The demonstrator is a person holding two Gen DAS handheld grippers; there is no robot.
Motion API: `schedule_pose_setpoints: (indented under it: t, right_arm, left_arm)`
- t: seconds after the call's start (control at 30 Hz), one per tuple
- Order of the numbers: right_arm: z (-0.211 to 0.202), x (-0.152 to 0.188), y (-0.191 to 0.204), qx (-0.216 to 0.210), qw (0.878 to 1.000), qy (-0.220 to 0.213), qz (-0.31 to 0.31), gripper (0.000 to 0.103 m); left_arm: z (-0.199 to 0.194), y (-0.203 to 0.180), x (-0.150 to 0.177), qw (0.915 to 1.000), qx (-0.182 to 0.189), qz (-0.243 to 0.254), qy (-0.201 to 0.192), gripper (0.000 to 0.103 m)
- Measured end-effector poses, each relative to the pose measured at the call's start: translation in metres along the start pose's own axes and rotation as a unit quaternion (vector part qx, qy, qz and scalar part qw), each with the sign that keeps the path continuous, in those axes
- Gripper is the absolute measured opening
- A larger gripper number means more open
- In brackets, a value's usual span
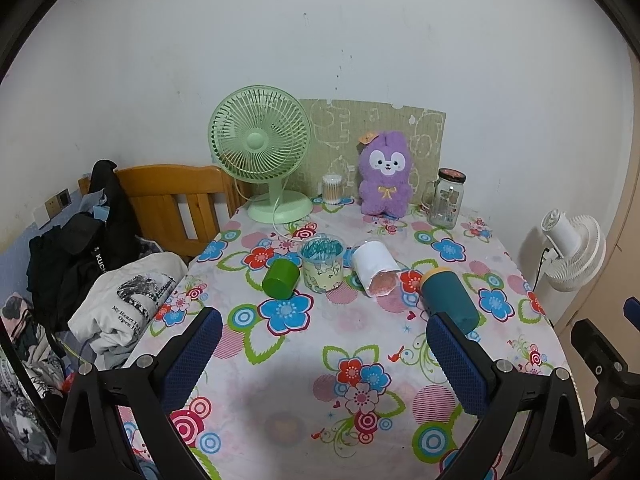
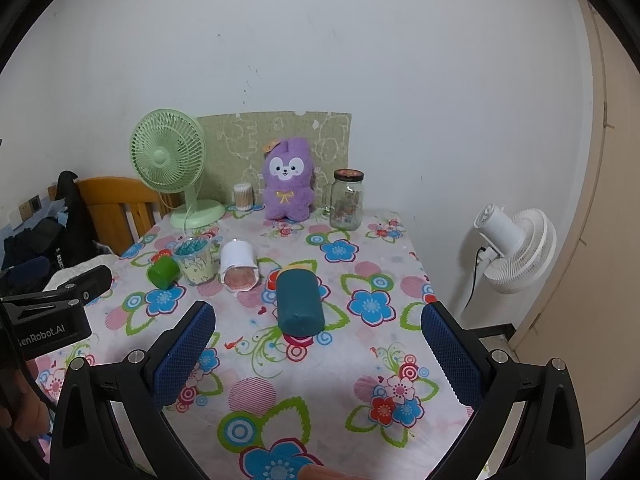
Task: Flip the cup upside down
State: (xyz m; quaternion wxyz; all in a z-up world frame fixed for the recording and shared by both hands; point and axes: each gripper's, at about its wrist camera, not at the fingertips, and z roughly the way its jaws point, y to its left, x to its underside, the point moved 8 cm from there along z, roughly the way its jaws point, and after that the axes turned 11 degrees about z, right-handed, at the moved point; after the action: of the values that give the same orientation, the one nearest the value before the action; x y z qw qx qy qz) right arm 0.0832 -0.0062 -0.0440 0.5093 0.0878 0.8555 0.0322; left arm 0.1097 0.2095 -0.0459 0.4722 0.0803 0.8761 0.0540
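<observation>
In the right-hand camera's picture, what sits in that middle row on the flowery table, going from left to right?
Green cup lying on its side → clear cup of blue-tipped sticks, upright → white cup on its side → dark teal cup on its side, nearest the camera.

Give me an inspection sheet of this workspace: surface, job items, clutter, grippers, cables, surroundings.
Surface: table under a floral cloth.
Job's things: teal cup, white cup and green cup all lie on their sides; patterned cup stands upright with its mouth up.
Clutter: green desk fan, cotton swab tub, purple plush, glass jar, all at the back edge.
Grippers: left gripper and right gripper both open, holding nothing, short of the cups.
Cables: desk fan cord trails across the cloth; black cord hangs by the white floor fan.
Surroundings: white wall, wooden headboard, clothes pile.
</observation>
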Motion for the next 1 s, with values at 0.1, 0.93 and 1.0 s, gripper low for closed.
schedule_pose_setpoints:
  t: [0.1, 0.93, 1.0]
  right_arm:
    - [0.009, 0.000, 0.000, -0.001, 1.000, 0.006, 0.000, 0.103]
    - [0.200, 0.015, 0.016, -0.012, 0.985, 0.169, -0.043, 0.103]
    - [0.217, 0.022, 0.015, -0.009, 0.982, 0.186, -0.042, 0.103]
  left_arm:
    - [0.007, 0.000, 0.001, 1.0000, 0.000, 0.000, 0.006, 0.103]
    - [0.165, -0.007, 0.011, 0.9923, 0.008, 0.014, 0.123, 0.103]
    - [0.178, -0.008, 0.011, 0.9914, 0.009, 0.018, 0.130, 0.103]
